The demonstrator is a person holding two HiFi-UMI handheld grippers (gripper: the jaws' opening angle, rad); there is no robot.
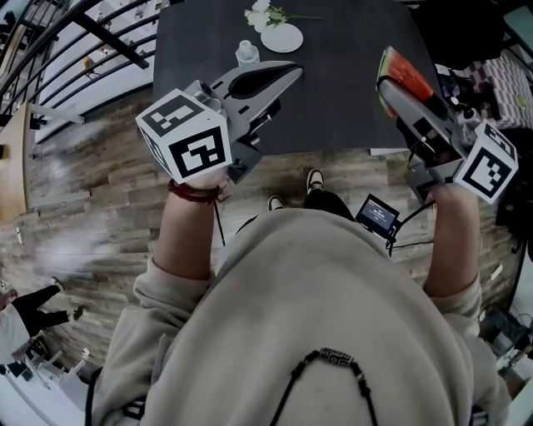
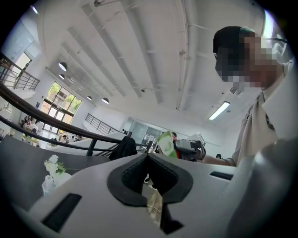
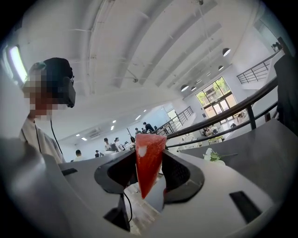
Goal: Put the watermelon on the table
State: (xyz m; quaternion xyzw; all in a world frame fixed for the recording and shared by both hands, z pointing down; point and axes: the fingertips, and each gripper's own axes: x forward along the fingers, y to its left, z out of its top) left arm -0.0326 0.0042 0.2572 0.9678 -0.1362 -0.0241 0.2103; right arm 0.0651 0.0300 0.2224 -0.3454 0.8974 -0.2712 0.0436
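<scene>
A wedge of watermelon (image 1: pixel 408 73), red flesh with a green rind, is clamped between the jaws of my right gripper (image 1: pixel 391 87), which hangs over the right side of the dark grey table (image 1: pixel 333 100). In the right gripper view the slice (image 3: pixel 148 162) stands upright between the black pads (image 3: pixel 179 172), point down. My left gripper (image 1: pixel 287 73) reaches over the table's near edge, its jaws shut with nothing between them. From the left gripper view the closed pads (image 2: pixel 132 179) meet at the tip, and the slice's rind (image 2: pixel 166 142) shows beyond.
A white plate (image 1: pixel 282 37), a sprig of white flowers (image 1: pixel 265 15) and a small clear bottle (image 1: pixel 247 54) sit at the table's far left. A black railing (image 1: pixel 75 42) runs along the left. Wood floor lies below, with a small screen device (image 1: pixel 379 214) by my feet.
</scene>
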